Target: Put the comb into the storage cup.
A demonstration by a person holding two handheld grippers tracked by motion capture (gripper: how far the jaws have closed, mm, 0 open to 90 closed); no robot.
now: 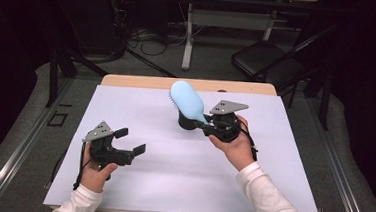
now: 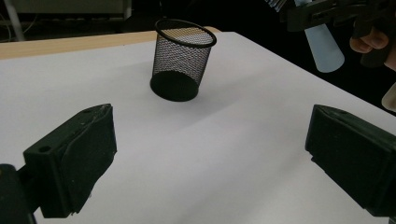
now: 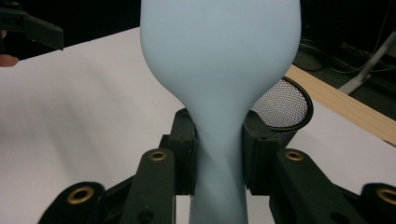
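A light blue hairbrush (image 1: pixel 187 100) (image 3: pixel 219 70) is gripped by its handle in my right gripper (image 1: pixel 210 123) (image 3: pixel 218 154), whose jaws are shut on it. The brush head tilts up and to the left, over a black mesh cup (image 1: pixel 187 122) (image 2: pixel 181 60) (image 3: pixel 283 109) that stands upright on the white table sheet (image 1: pixel 172 155). The brush's handle end (image 2: pixel 324 51) hangs at the top right of the left gripper view. My left gripper (image 1: pixel 130 141) (image 2: pixel 210 158) is open at the front left, its jaws wide apart with nothing between them, pointing toward the cup.
The wooden table edge (image 1: pixel 127 80) runs along the far side of the white sheet. Beyond it are a black folding chair (image 1: pixel 269 61), a white desk leg (image 1: pixel 188 36) and cables on the grey floor.
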